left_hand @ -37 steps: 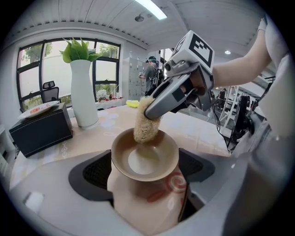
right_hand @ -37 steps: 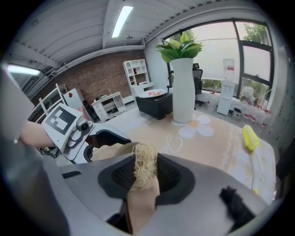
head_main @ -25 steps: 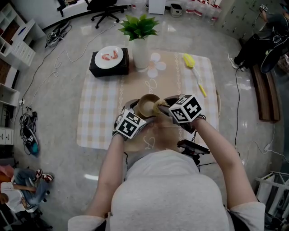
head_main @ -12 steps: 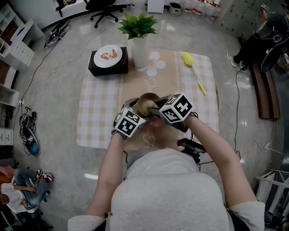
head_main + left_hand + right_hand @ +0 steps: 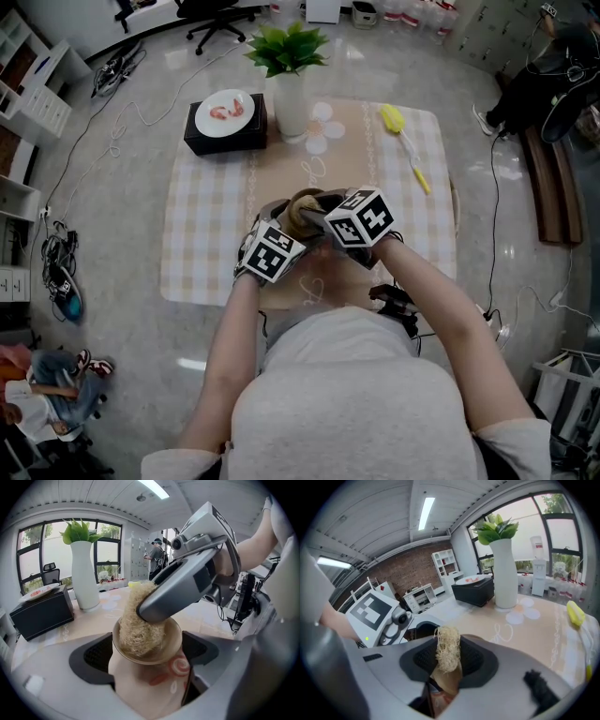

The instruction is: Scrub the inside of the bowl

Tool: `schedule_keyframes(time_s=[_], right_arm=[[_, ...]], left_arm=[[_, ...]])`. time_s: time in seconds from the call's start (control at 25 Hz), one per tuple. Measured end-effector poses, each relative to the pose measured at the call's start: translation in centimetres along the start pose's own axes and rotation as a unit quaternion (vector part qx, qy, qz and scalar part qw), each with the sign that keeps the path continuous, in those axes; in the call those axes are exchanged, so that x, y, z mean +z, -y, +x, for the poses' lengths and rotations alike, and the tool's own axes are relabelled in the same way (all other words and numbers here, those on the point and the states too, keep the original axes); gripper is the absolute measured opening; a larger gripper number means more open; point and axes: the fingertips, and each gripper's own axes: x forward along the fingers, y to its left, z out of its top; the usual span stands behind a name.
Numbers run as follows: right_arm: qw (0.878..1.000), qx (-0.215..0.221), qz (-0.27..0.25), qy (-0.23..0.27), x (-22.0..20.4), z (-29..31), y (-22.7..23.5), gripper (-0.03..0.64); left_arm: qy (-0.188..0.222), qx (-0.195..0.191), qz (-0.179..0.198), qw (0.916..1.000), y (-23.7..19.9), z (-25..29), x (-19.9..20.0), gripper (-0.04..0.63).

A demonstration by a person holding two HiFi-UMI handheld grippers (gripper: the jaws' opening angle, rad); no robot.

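A small tan bowl (image 5: 154, 656) with red swirl marks is held above the table's near middle, my left gripper (image 5: 147, 665) shut on its body. A straw-coloured loofah scrubber (image 5: 136, 625) fills the bowl's inside, pressed in by my right gripper (image 5: 447, 660), which is shut on it. In the right gripper view the loofah scrubber (image 5: 447, 653) sticks up between the jaws with the bowl (image 5: 445, 681) just below. From the head view the bowl (image 5: 302, 211) shows between the left gripper (image 5: 281, 234) and the right gripper (image 5: 323, 223); the marker cubes hide most of it.
A white vase (image 5: 291, 103) with a green plant stands at the table's far side. Left of it a black box (image 5: 225, 131) carries a white plate (image 5: 228, 108). A yellow brush (image 5: 401, 141) lies at the far right of the checked tablecloth (image 5: 202, 225).
My right gripper has moved left and over the bowl, pushing the scrubber deeper inside. The left gripper and bowl have shifted only slightly.
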Motion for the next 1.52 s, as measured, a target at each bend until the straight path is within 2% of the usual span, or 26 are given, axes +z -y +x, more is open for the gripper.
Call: schedule_keyframes(time_s=[0.24, 0.44, 0.6, 1.04, 1.28, 1.52], right_arm=[[0.998, -0.037, 0.023, 0.038, 1.2, -1.4, 1.8, 0.109], [0.996, -0.049, 0.043, 0.057, 1.5, -2.9, 2.6, 0.109], [0.995, -0.057, 0.051, 0.071, 1.6, -3.6, 2.8, 0.109], [0.985, -0.083, 0.056, 0.143, 2.7, -7.6, 1.7, 0.109], [0.977, -0.113, 0.038, 0.174, 2.6, -9.3, 0.8, 0.109], [0.965, -0.140, 0.031, 0.219, 2.9, -11.1, -0.3, 0.108]], left_arm=[[-0.008, -0.001, -0.001, 1.0000, 0.1, -0.2, -0.1, 0.476], [0.015, 0.006, 0.003, 0.9999, 0.0, -0.4, 0.9, 0.474], [0.019, 0.008, 0.001, 0.9998, 0.0, -1.1, 1.2, 0.474], [0.081, 0.035, -0.008, 0.9960, 1.3, -4.1, 3.9, 0.450], [0.105, 0.073, -0.002, 0.9917, 2.2, -5.4, 5.2, 0.376], [0.155, 0.126, -0.010, 0.9798, 2.6, -7.7, 7.4, 0.209]])
